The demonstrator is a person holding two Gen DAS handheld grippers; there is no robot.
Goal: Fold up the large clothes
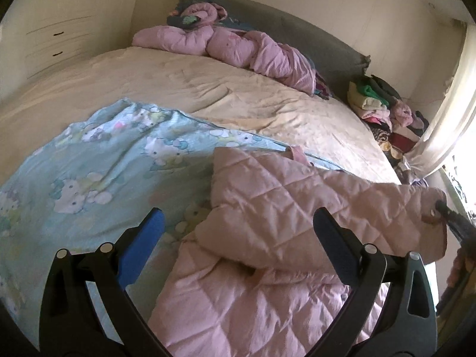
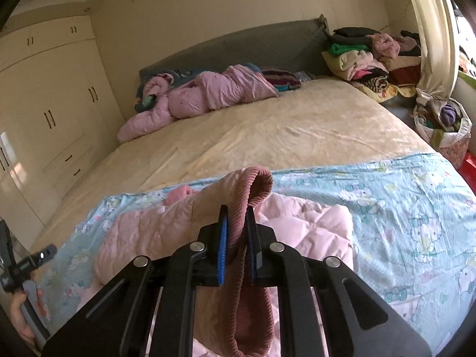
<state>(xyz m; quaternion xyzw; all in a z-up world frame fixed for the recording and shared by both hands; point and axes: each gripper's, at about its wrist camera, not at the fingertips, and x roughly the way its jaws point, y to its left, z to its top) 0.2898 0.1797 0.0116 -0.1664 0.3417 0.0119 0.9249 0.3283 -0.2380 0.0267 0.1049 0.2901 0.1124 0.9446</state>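
Pink quilted jacket [image 2: 148,232] cuff clamped in right gripper [image 2: 236,226].

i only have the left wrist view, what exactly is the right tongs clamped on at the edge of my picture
Observer: The right tongs are shut on the dusty-pink ribbed knit cuff of the pale pink quilted jacket.
Operator: is my left tongs holding anything
Observer: No; the left tongs are open above the jacket.
Operator: anything on the floor past the bed
Observer: A fabric-lined basket of clothes stands beside the bed, under the cream curtain.
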